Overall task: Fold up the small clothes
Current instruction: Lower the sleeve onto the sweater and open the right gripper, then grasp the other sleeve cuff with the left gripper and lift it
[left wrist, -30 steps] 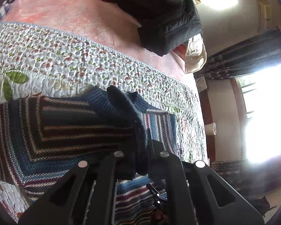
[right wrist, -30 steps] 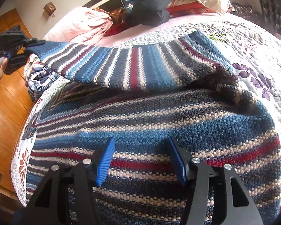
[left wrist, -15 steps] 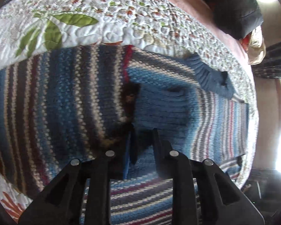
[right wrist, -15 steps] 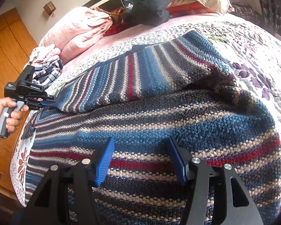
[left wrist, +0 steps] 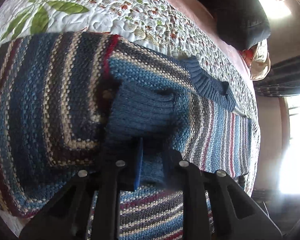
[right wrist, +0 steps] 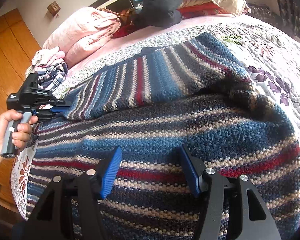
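A striped knit sweater in blue, cream and red lies spread on the bed. Its sleeve is folded across the body. My left gripper is shut on the sleeve's blue ribbed cuff, low over the sweater. The right wrist view shows that gripper at the far left, held by a hand. My right gripper is open just above the sweater's lower body, with nothing between its blue pads. The ribbed collar lies at the far edge.
A floral quilt covers the bed. A dark jacket, a pink blanket and plaid clothes lie at the head end. Wooden panels stand left of the bed. A bright window is to the right.
My left gripper has carried the raised sleeve down and across, and the sleeve now rests on the sweater's body. My right gripper has stayed in place, open.
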`<state>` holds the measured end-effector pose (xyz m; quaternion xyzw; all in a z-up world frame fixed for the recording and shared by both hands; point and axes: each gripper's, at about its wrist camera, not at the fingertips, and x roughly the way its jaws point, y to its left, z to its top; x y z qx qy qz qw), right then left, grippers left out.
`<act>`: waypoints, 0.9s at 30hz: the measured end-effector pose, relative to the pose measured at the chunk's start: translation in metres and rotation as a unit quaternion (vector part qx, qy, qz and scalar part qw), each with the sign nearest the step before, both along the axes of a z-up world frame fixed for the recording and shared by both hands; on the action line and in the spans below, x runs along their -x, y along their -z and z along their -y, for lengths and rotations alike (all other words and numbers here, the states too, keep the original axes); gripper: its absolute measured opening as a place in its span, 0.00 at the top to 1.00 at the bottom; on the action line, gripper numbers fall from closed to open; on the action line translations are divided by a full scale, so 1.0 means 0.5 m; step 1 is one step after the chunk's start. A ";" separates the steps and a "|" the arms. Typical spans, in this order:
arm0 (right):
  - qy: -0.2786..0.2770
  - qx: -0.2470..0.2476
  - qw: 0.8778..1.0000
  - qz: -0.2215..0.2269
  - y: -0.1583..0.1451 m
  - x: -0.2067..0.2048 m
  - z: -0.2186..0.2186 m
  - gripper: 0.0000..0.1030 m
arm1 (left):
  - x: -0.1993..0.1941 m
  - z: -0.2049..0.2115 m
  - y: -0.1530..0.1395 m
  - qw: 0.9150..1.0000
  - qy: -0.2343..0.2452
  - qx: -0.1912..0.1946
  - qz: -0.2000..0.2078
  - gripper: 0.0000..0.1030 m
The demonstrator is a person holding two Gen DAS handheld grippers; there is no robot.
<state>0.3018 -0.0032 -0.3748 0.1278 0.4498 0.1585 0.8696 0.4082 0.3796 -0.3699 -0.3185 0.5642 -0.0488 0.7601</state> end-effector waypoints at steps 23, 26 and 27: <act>-0.015 0.058 0.998 0.009 0.004 0.007 -0.037 0.31 | 0.492 -0.774 -0.069 0.913 -0.406 -0.034 0.034 0.33; -0.016 0.066 0.998 0.011 0.004 0.010 -0.043 0.30 | 0.473 -0.798 -0.049 0.914 -0.403 -0.020 0.044 0.33; -0.016 0.069 0.997 0.011 0.004 0.009 -0.045 0.30 | 0.466 -0.806 -0.042 0.914 -0.404 -0.021 0.043 0.33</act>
